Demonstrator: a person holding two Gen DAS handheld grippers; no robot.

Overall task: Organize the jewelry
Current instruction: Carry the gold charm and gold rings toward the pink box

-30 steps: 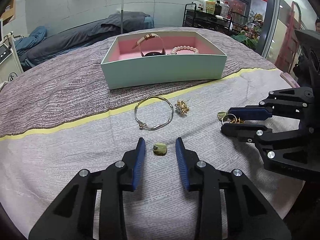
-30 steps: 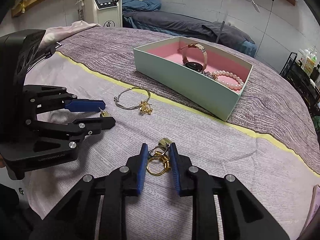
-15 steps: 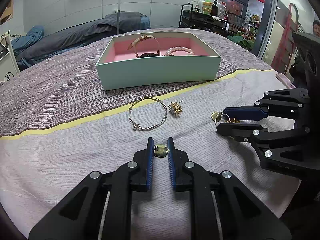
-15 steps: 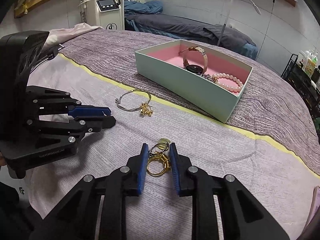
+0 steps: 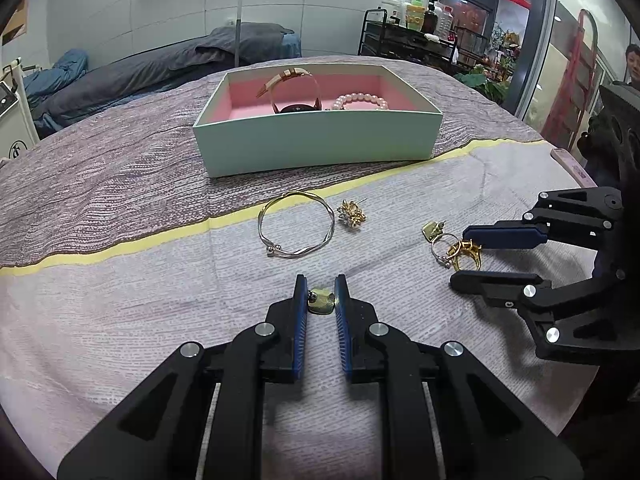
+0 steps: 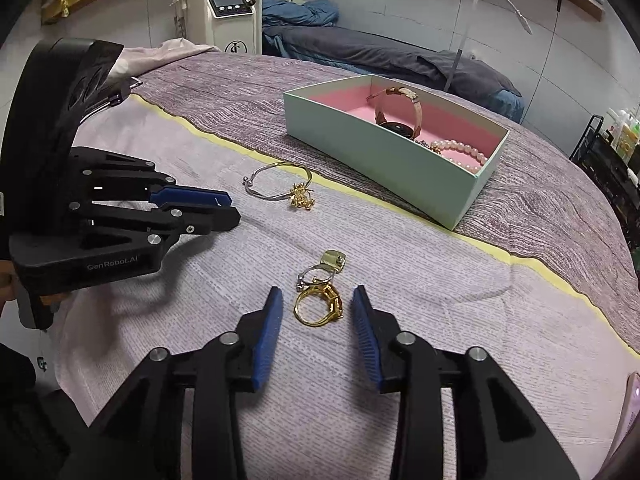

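Left gripper [image 5: 321, 294] pinches a small square brass-coloured earring [image 5: 322, 300] between its blue pads, low over the pale woven cloth [image 5: 120, 320]; the narrow grip suits so small a piece. Right gripper [image 6: 317, 310] stands wide, jaws either side of a chunky gold ring [image 6: 320, 309] without touching it, probably lined up to close. Just beyond that ring lie a thin silver ring [image 6: 314, 273] and a second square earring [image 6: 334, 259]. Farther out rest a twisted silver-gold bangle [image 5: 296, 224] and a gold flower-cluster earring [image 5: 352, 214]. Mint cardboard box with pink lining [image 5: 320, 148], evidently the destination, holds a pink-strap watch [image 5: 296, 92] and a pearl bracelet [image 5: 360, 101].
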